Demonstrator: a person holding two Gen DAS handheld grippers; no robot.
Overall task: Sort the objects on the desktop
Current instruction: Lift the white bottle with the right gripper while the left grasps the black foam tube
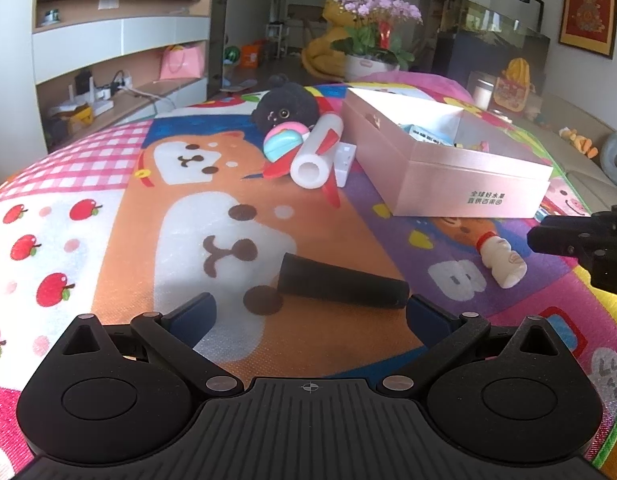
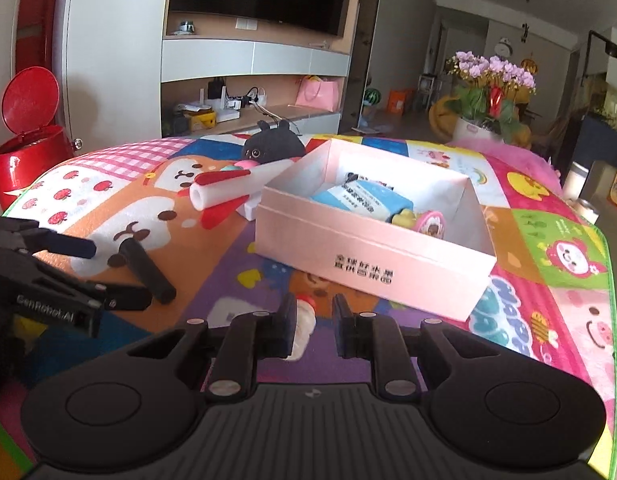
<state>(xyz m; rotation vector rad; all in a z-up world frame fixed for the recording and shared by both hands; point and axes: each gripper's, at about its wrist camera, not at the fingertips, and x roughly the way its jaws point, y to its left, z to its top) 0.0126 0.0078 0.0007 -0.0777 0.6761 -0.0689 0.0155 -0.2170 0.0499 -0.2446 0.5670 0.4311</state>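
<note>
A pink open box (image 1: 468,176) (image 2: 372,256) sits on the colourful cartoon mat and holds a blue packet (image 2: 364,200) and small toys. My left gripper (image 1: 308,312) is open, just short of a black cylinder (image 1: 340,282) (image 2: 148,268) lying on the mat. My right gripper (image 2: 314,320) is open, its jaws on either side of a small white bottle with a red cap (image 2: 304,320) (image 1: 500,258) lying in front of the box. The bottle touches the left finger; no grip shows.
Left of the box lie a white foam tube with red fins (image 1: 316,152) (image 2: 236,188), a pink-blue round toy (image 1: 284,142), a white block (image 1: 344,158) and a black plush (image 1: 286,106) (image 2: 272,144). A red bin (image 2: 28,140) stands beyond the mat's left edge.
</note>
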